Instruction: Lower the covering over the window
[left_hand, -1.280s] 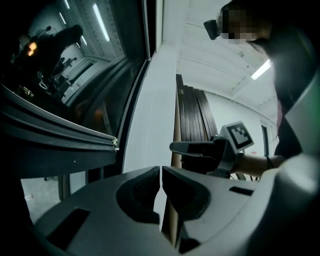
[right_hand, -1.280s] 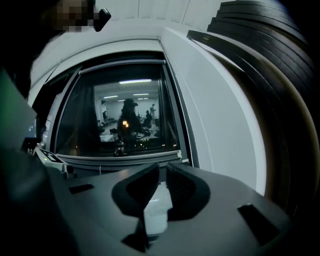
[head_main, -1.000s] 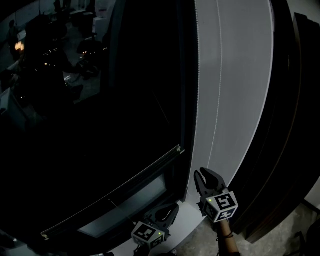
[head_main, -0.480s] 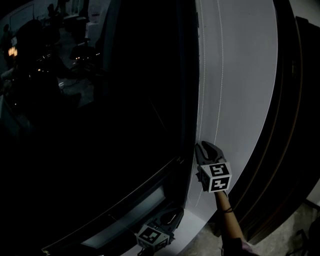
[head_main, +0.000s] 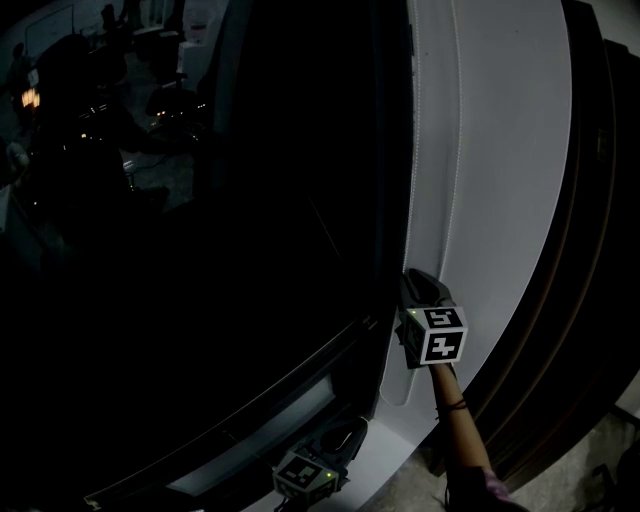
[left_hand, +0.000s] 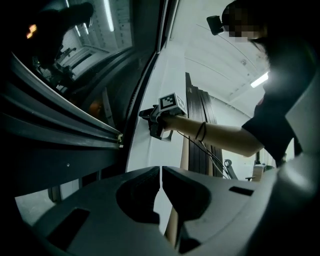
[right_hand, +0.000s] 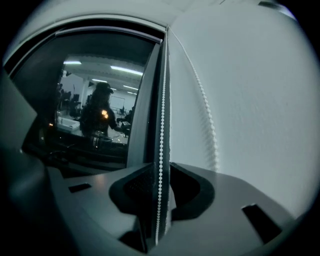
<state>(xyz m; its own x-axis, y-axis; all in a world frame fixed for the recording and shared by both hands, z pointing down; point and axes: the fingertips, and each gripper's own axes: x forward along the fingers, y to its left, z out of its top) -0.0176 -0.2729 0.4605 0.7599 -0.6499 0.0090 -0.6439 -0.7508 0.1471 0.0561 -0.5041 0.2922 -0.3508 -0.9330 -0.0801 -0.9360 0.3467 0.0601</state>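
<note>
- The window was dark, its glass throwing back a dim reflection of the room.
- A long dark rail with a pale end cap lay across the lower part of the window, with a paler strip of glass beneath it. In that gloom I could not tell whether this was the covering's bottom edge.
- The bead chain hung along the window's right edge, beside the white wall. A second strand lay against that wall.
- The right gripper was raised at arm's length against the wall. Its jaws had just been easing apart and stood at a narrow gap, with the bead chain running between them.
- The left gripper sat low beside the bottom corner of the window. Its jaws were closed to a thin slit with nothing in them.
- The person's bare forearm behind the right gripper wore thin bands at the wrist.
</note>
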